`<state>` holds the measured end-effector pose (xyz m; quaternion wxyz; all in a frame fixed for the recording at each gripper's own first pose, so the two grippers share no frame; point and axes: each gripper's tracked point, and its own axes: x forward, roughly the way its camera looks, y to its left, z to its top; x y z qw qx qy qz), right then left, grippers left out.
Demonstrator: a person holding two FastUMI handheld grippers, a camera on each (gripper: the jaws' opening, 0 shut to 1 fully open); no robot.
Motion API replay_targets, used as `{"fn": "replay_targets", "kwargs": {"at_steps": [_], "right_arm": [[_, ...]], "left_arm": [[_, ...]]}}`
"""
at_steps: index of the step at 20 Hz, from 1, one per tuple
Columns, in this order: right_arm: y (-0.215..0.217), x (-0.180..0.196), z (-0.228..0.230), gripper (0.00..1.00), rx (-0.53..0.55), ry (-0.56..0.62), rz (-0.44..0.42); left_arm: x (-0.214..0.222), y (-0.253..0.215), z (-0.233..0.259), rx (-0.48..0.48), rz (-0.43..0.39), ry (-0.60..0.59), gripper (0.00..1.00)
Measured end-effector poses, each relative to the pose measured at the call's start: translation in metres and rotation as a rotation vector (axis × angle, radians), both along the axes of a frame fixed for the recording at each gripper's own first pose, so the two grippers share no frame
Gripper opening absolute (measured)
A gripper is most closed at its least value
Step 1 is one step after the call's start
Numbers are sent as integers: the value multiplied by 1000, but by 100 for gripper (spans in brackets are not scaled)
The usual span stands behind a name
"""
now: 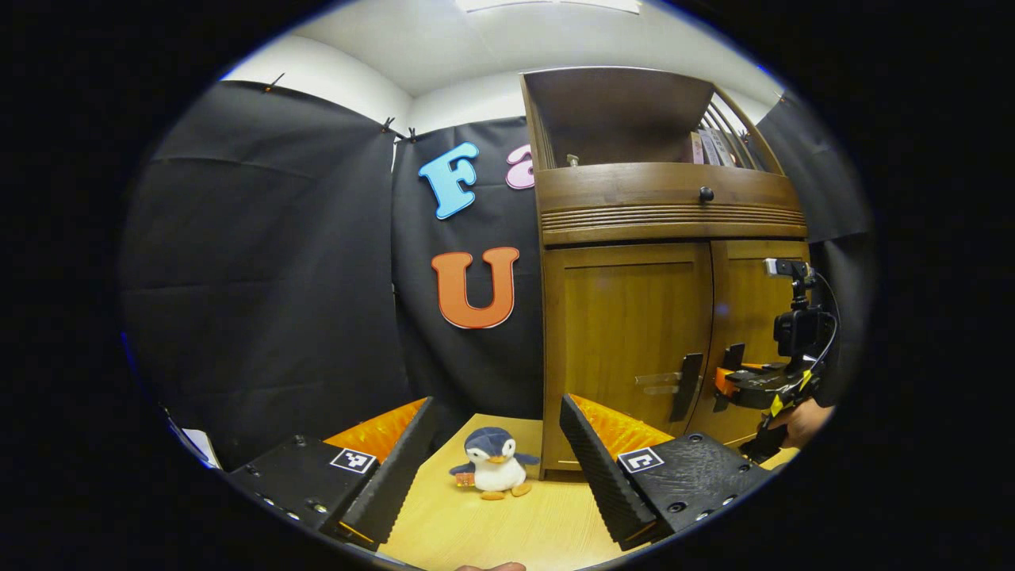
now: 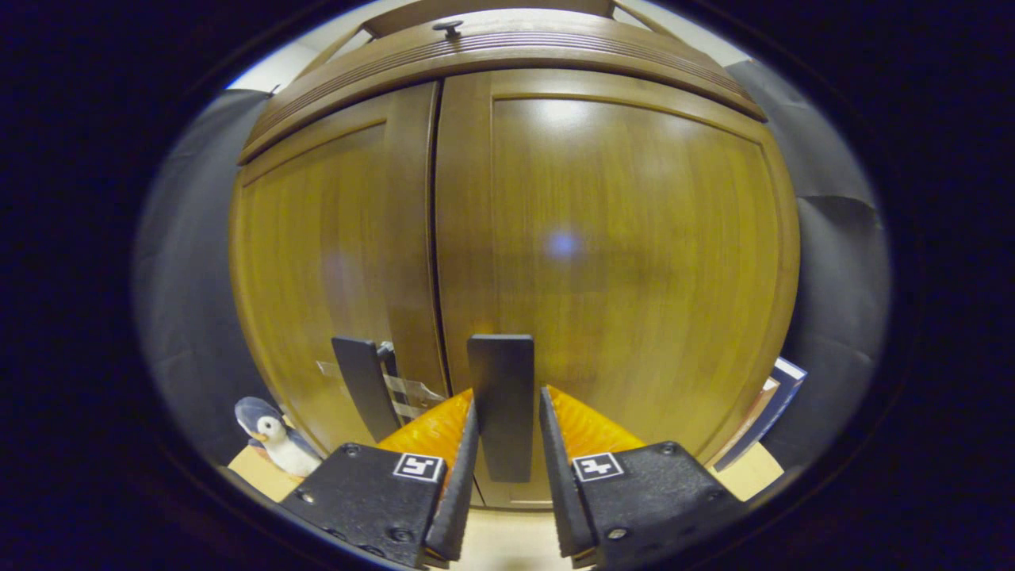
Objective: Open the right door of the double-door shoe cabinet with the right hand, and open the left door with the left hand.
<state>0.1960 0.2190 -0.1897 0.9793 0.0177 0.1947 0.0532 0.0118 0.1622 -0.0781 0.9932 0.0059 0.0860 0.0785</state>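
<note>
Both doors of the shoe cabinet (image 2: 507, 238) are sitting closed on the table (image 1: 507, 523). The right gripper (image 2: 507, 444) is straddling the right door's handle (image 2: 501, 404), fingers close beside it, contact unclear. Stiff hinged wood, probably swinging easily. The left gripper (image 1: 496, 460) is hanging wide open, well short of the left handle (image 1: 686, 385). Books (image 1: 714, 147) are filling the top shelf.

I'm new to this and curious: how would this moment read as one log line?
right gripper: around right door handle, grip unclear | left gripper: open, back from cabinet | both doors closed | toy penguin on table
</note>
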Motion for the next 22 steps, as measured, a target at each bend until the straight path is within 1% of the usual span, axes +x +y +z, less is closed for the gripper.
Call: {"fn": "replay_targets", "kwargs": {"at_steps": [2,6,7,8,10,12,13,17,20,21,22], "right_arm": [[-1,0,1,39,-7,-15,-7],[-1,0,0,34,24,-13,9],[-1,1,-1,33,28,-11,12],[-1,-1,0,35,35,-8,10],[-2,-5,2,33,32,-4,20],[-4,-16,4,34,38,-6,39],[-5,-21,4,32,41,-6,50],[-10,-38,7,32,48,-12,77],[-15,-52,9,31,27,-23,95],[-17,-57,10,31,21,-25,99],[-19,-62,10,31,18,-27,102]], "left_arm": [[1,-3,-2,-4,-9,-2,95],[5,-13,-4,-17,-31,3,95],[7,-15,-5,-17,-36,4,95],[8,-18,-5,-16,-42,4,95],[11,-23,-5,-13,-57,4,95],[16,-30,-5,-11,-74,4,95],[18,-34,-4,-11,-85,4,95],[17,-55,-6,-12,-125,8,95],[20,-65,-6,-11,-138,11,96],[20,-69,-6,-17,-146,12,100],[20,-74,-5,-25,-157,13,96]]}}
